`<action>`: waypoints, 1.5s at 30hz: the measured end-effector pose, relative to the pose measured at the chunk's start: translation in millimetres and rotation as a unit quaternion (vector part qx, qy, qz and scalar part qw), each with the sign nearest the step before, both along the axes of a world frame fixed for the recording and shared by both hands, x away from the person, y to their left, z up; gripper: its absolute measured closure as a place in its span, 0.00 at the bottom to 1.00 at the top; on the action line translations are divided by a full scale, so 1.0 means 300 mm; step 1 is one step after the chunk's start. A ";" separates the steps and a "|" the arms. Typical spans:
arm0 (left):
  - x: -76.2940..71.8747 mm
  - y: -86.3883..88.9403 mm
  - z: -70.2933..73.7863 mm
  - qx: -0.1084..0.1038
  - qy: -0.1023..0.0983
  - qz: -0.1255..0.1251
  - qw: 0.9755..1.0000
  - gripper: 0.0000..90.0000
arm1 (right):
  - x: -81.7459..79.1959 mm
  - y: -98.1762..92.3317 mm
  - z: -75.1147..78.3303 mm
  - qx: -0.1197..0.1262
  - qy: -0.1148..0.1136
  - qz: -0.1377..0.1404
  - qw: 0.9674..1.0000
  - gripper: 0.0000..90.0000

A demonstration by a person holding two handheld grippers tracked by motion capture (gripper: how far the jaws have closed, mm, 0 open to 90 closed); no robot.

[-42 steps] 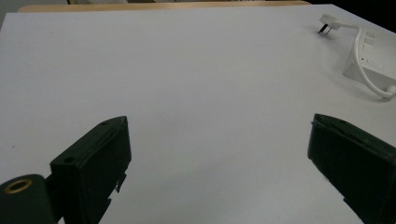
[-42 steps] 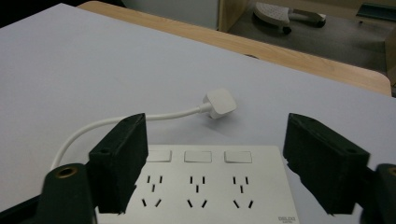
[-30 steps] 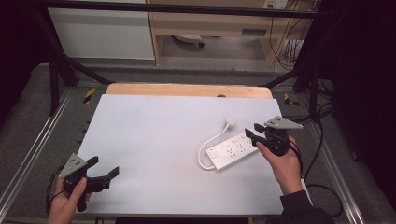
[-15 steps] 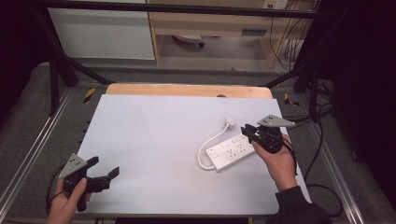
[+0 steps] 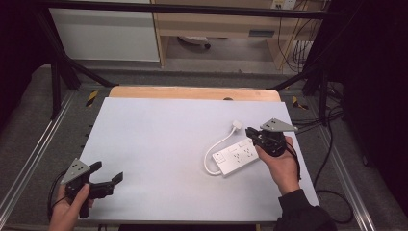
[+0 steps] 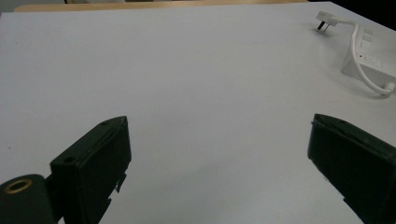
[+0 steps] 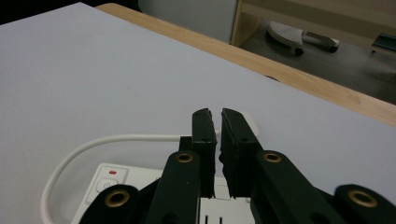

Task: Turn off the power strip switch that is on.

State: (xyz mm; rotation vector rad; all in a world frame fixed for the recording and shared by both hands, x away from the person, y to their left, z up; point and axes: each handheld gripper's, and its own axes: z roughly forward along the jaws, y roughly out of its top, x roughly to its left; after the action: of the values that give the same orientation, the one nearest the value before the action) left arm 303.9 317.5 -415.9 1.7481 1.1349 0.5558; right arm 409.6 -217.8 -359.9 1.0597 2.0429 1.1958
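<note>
high view: power strip (image 5: 238, 156) lies right of centre on the worktop (image 5: 159, 144), right gripper (image 5: 254, 135) above it, jaws nearly closed, empty. left gripper (image 5: 107, 179) released. likely rigid, light; grip across its sides.

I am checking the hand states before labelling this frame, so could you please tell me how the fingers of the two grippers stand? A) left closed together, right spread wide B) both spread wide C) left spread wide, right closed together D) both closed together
C: the left gripper has its fingers far apart over the bare table, while the right gripper, above the power strip, has them nearly touching.
</note>
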 end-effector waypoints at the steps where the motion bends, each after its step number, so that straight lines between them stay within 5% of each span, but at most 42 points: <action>1: 0.000 0.000 0.000 0.000 0.000 0.000 1.000 0.06 | 0.001 0.004 -0.003 0.000 0.001 0.000 1.000 0.95; 45: 0.002 0.001 -0.005 0.007 0.004 0.000 1.000 0.06 | 0.041 0.075 -0.116 -0.011 0.032 0.012 0.999 1.00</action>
State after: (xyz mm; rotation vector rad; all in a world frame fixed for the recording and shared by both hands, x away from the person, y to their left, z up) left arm 304.6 317.8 -417.3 1.7637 1.1402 0.5588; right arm 421.9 -195.4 -394.7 1.0781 2.1180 1.1619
